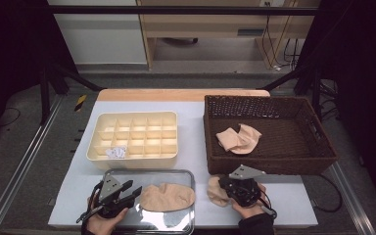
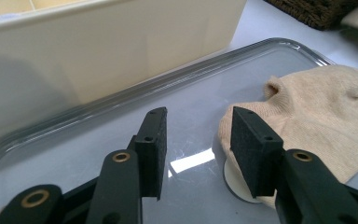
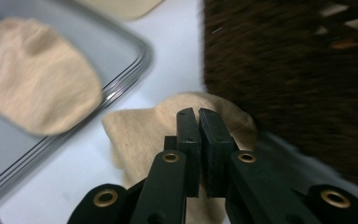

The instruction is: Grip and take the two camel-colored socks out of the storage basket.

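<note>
Right gripper view: right gripper (image 3: 198, 112), jaws pressed together, no gap to speak of. Whether any cloth is nipped between the pads cannot be told. Tips sit over a beige sock (image 3: 135, 135) lying on the white table (image 3: 74, 186), between the metal tray (image 3: 121, 79) and the dark wicker basket (image 3: 298, 70), close against the basket's wall. High view puts this gripper (image 1: 235, 188) at the near right, the hand (image 1: 248, 208) behind it, the sock (image 1: 216, 192) poking out to its left.

Left gripper (image 2: 198, 135): jaws apart, roughly half spread, nothing between them. They hover just above the tray's shiny floor (image 2: 98, 149). The right-hand pad stands in front of the edge of a second beige sock (image 2: 317, 121) that lies flat in the tray; contact not clear. High view: left gripper (image 1: 136, 192) at the tray's left end, second sock (image 1: 167, 197) at the tray's middle, spreading toward its right side.

Farther out: cream divider box (image 1: 132, 137) behind the tray, something small and white (image 1: 116, 152) in a front compartment. Two more beige socks (image 1: 238, 138) lie loose inside the basket (image 1: 318, 156).
</note>
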Tool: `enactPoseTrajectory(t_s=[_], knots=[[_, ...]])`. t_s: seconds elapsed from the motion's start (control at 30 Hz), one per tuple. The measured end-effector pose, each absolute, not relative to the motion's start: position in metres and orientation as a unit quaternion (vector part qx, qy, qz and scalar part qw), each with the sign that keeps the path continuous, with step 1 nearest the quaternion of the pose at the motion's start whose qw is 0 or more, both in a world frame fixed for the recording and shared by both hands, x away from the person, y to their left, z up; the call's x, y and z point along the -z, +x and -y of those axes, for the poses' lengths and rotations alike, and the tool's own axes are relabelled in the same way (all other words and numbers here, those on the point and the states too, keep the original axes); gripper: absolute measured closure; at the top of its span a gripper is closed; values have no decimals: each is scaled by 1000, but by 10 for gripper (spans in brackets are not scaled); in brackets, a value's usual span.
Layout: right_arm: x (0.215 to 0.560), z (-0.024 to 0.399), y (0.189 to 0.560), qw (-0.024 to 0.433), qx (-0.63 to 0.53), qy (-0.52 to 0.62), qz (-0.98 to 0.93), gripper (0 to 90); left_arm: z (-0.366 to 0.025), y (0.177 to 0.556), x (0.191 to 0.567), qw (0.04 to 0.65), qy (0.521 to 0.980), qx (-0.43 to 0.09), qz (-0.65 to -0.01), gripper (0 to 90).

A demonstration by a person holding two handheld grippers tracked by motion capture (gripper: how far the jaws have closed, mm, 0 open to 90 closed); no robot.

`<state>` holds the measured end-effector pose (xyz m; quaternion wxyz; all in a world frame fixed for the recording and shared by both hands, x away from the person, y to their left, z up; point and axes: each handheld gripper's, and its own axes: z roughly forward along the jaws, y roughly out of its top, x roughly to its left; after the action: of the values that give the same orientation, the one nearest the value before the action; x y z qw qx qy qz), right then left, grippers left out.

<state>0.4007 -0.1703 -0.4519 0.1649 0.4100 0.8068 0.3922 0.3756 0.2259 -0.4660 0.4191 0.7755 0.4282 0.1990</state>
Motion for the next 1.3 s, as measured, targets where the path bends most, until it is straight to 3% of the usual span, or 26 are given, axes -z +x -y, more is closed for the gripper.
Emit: enactPoseTrajectory(t_s=[0.17,0.4,0.57,0.73,0.93,1.03,1.2,1.3], knots=[[452,185,402,185,-385,437,-791,872,-225,376,467,418,777,-195,-428,540],[468,175,411,185,-342,434,-813,813,-225,375,466,419,778,-193,-428,515],[452,177,402,195,-388,421,-796,792,-226,374,464,417,776,-198,-430,494],[440,163,387,168,-424,382,-804,801,-226,372,463,414,776,-204,-430,479],[456,143,381,126,-389,378,-831,824,-226,370,462,414,775,-206,-431,474],[463,144,382,124,-373,383,-836,823,-226,370,463,414,776,-205,-430,473],[474,141,384,127,-363,380,-841,730,-225,369,463,413,777,-205,-429,470],[477,137,384,141,-354,367,-849,745,-225,369,463,411,778,-206,-428,470]])
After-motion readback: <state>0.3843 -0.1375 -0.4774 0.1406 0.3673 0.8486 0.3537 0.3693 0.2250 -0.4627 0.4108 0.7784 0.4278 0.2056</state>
